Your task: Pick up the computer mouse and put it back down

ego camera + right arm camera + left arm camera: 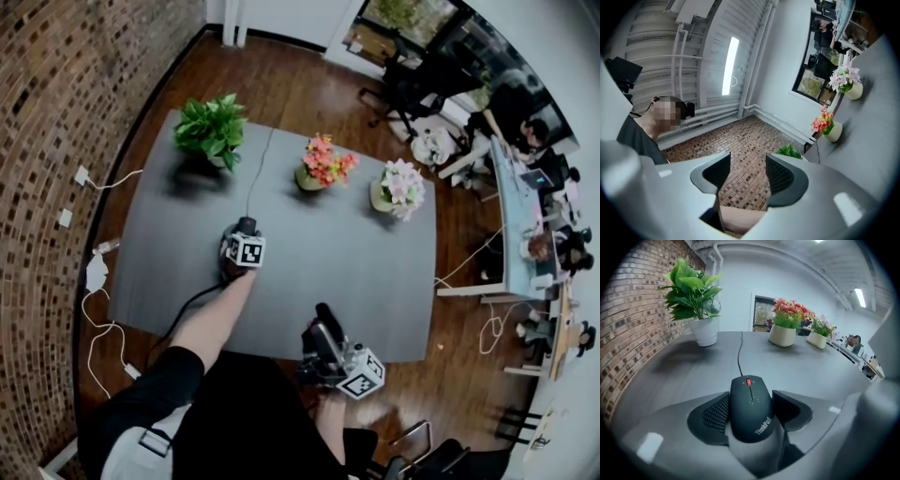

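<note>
A black corded computer mouse [750,408] with a red scroll wheel sits between the jaws of my left gripper [751,404], and both pads press on its sides. It is low over the grey table [811,371]; I cannot tell whether it touches the top. Its cable [739,355] runs away across the table. From the head view, the left gripper [246,228] is near the table's middle, tilted down, and the mouse [247,223] barely shows. My right gripper [323,317] hovers off the table's near edge, open and empty [747,173], pointing slightly upward.
Three pots stand along the far side: a green plant [212,129] at left, orange flowers [323,164] in the middle, white flowers [398,187] at right. A brick wall [56,112] runs along the left. Desks and seated people are at the far right.
</note>
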Demonstrator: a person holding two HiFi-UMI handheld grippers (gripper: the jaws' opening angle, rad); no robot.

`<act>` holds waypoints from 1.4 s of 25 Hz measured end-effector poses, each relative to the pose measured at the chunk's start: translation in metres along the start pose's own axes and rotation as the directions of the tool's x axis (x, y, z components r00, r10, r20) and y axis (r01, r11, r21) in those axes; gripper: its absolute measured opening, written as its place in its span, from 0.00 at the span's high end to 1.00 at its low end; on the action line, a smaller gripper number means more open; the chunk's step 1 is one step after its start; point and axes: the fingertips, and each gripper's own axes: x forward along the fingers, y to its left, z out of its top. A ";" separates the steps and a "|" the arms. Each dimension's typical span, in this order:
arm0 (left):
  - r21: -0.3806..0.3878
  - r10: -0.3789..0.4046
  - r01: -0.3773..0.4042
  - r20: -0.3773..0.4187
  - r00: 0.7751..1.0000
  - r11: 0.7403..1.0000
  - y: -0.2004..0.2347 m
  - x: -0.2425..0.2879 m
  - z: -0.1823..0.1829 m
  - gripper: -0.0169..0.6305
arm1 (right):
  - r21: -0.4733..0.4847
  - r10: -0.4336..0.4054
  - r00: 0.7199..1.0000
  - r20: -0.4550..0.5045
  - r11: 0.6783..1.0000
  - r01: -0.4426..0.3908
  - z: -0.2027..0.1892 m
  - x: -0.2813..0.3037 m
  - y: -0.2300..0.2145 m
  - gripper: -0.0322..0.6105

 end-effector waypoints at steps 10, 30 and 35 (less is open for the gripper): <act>-0.039 -0.082 0.087 0.108 0.991 0.995 0.024 -0.073 -0.022 0.49 | 0.020 0.068 0.997 -0.032 0.998 -0.068 0.000 0.007 -0.004 0.60; -0.211 -0.233 0.431 0.597 0.768 0.877 0.052 -0.395 -0.064 0.70 | 0.134 0.238 0.963 -0.128 0.966 -0.221 -0.042 0.025 0.014 0.60; -0.074 -0.421 0.624 0.676 0.605 0.778 0.031 -0.433 -0.030 0.70 | 0.141 0.257 0.956 -0.142 0.961 -0.237 -0.057 0.026 0.025 0.60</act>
